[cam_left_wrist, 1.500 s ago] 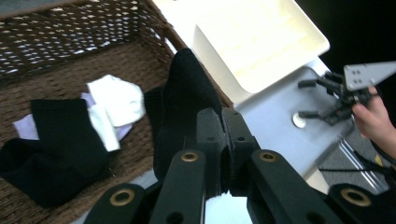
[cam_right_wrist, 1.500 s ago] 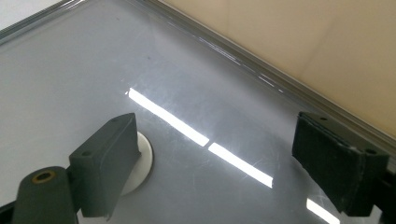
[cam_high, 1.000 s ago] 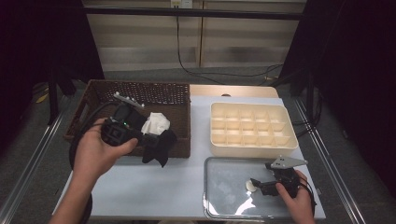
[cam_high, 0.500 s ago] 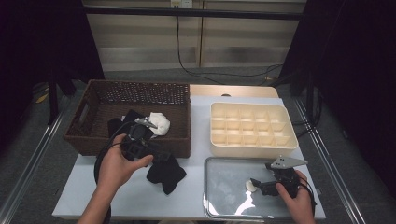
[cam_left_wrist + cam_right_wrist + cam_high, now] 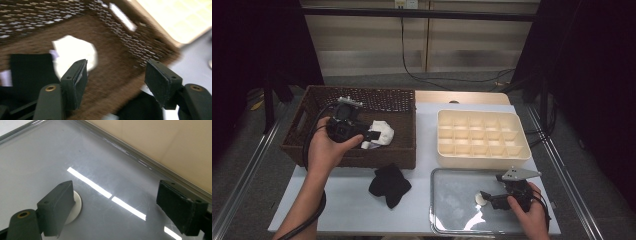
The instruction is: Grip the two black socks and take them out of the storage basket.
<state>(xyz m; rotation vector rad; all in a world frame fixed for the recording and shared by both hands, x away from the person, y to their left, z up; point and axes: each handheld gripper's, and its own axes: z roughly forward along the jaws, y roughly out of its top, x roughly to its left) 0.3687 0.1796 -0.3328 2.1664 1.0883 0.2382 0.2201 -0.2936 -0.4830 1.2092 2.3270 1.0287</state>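
In the high view the left tool (image 5: 373,135) hangs over the wicker basket (image 5: 307,142) at about ten o'clock on the tabletop (image 5: 342,210). Its jaws have just been opening and now stand spread with nothing between them. In the left gripper view its pads frame the basket floor, with a crumpled white cloth (image 5: 75,56) lying beyond the left jaw and a dark cloth (image 5: 31,70) beside it. A black cloth (image 5: 389,184) lies on the tabletop just outside the basket's front wall, toward six o'clock from it. The right tool (image 5: 484,196) rests low over the metal tray (image 5: 452,220) at about five o'clock, released, its jaws wide apart. A small white disc (image 5: 75,206) lies on the tray just behind its left jaw. The cream compartment box (image 5: 482,132) stands at twelve o'clock from the tray.
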